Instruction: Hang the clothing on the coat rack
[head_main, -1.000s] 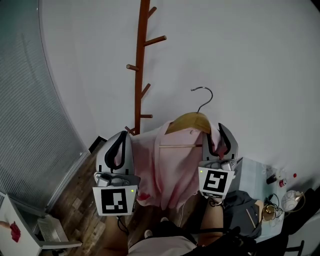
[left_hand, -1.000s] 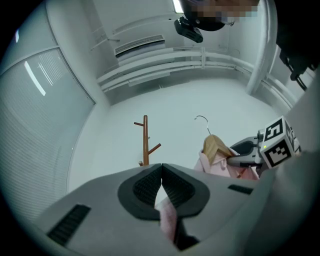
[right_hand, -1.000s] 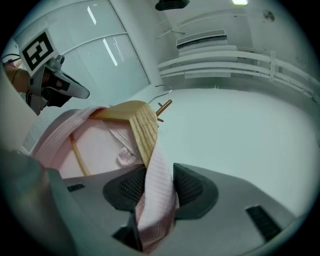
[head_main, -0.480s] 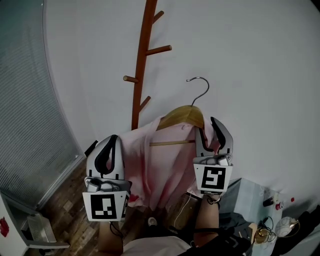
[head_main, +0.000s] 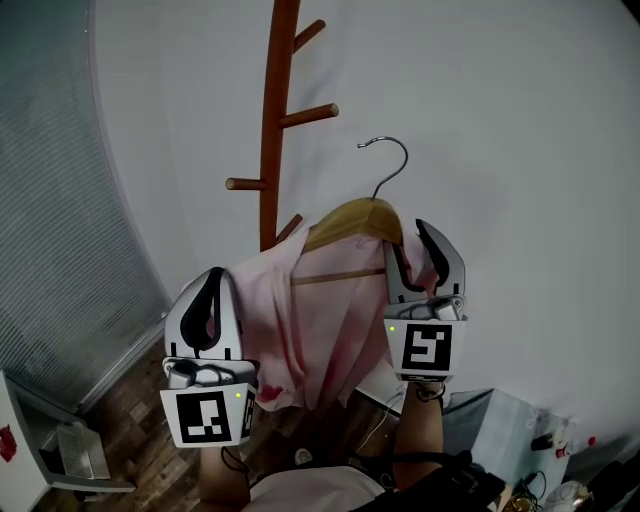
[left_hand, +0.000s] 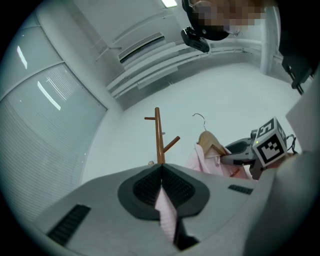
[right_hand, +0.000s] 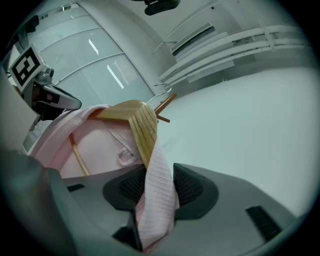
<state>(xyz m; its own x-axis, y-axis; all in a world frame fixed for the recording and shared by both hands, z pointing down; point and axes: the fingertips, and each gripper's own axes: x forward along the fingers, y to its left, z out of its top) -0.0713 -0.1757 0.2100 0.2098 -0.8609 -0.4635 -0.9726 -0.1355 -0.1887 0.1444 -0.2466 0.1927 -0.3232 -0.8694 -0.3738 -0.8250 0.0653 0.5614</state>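
Head view faces the wall (head_main: 500, 120); both gripper views peer closely up along their jaws, all sharing the coat rack (head_main: 272, 120).

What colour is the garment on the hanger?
The garment is pale pink with a fine grid weave, clearest in the right gripper view.

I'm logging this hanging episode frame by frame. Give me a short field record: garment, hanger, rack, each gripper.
garment: pink shirt, draped on the wooden hanger
hook: metal hook, in the air, on no peg yet
coat rack: brown wood, visible pegs bare
left gripper: fingers shut on pink shirt
right gripper: fingers shut on pink shirt, beside hanger end
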